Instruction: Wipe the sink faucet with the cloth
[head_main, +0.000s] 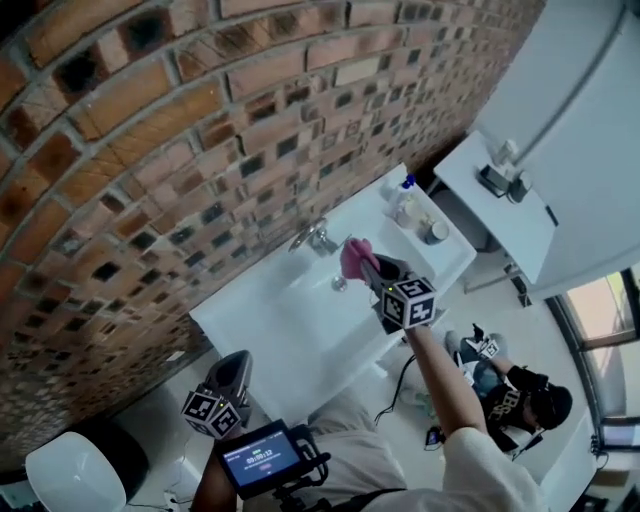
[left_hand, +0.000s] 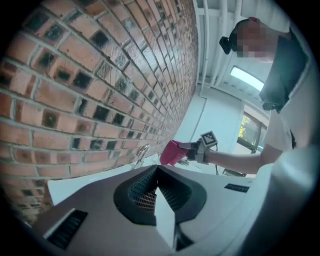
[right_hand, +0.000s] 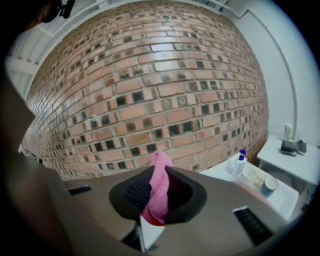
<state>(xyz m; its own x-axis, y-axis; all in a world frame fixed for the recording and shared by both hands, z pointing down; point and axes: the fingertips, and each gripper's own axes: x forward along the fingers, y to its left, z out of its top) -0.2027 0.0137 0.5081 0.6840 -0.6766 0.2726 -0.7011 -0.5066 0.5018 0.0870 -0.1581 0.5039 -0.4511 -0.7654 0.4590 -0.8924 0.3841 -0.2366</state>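
Observation:
The chrome faucet (head_main: 315, 238) stands at the back of the white sink (head_main: 300, 330), against the brick wall. My right gripper (head_main: 368, 266) is shut on a pink cloth (head_main: 355, 256), holding it over the basin just right of the faucet; cloth and faucet look slightly apart. In the right gripper view the cloth (right_hand: 159, 187) hangs bunched between the jaws and the faucet is hidden. My left gripper (head_main: 238, 362) hovers shut and empty off the sink's near left corner. In the left gripper view, beyond the closed left gripper (left_hand: 156, 169), I see the faucet (left_hand: 141, 152) and the cloth (left_hand: 172, 152).
A soap bottle (head_main: 405, 190) and a cup (head_main: 435, 232) stand on the sink's right ledge. A white shelf (head_main: 500, 210) juts out further right. A person (head_main: 510, 390) sits on the floor at the lower right. A white round fixture (head_main: 75, 475) sits lower left.

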